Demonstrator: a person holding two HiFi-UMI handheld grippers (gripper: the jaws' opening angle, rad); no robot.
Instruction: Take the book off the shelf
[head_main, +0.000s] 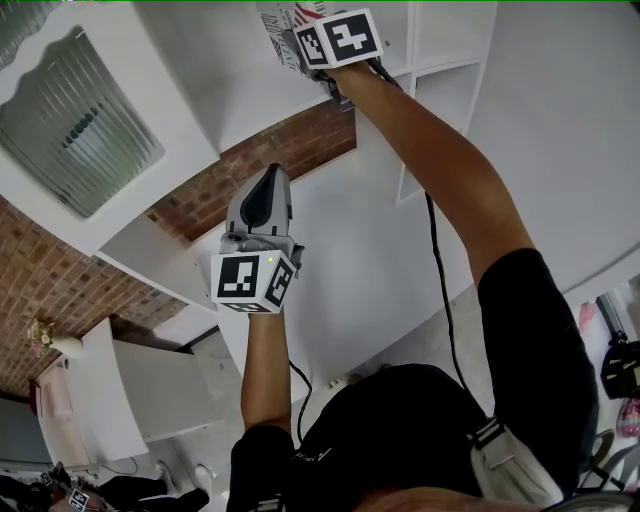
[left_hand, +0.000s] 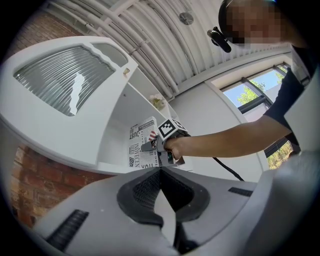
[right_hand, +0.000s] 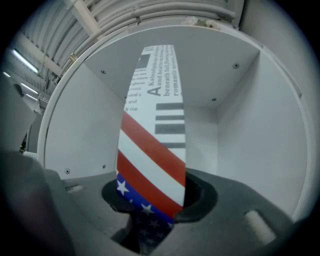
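The book (right_hand: 155, 135) stands upright in a white shelf compartment (right_hand: 225, 130); its spine carries newspaper print above red, white and blue stars and stripes. My right gripper (right_hand: 156, 202) has its jaws on both sides of the spine's lower end and grips it. From the left gripper view the book (left_hand: 140, 147) shows at the compartment's front, with the right gripper (left_hand: 152, 146) on it. In the head view the right gripper (head_main: 318, 62) reaches up to the book (head_main: 284, 35). My left gripper (head_main: 268, 185) hangs lower, apart from the shelf (head_main: 250, 100), its jaws together and empty (left_hand: 160, 172).
A cabinet door with ribbed glass (head_main: 70, 120) stands open at the left. Brick wall (head_main: 290, 150) shows behind the white shelving. A small object (left_hand: 159, 102) sits on top of the shelf. A black cable (head_main: 440, 290) trails from the right gripper along the arm.
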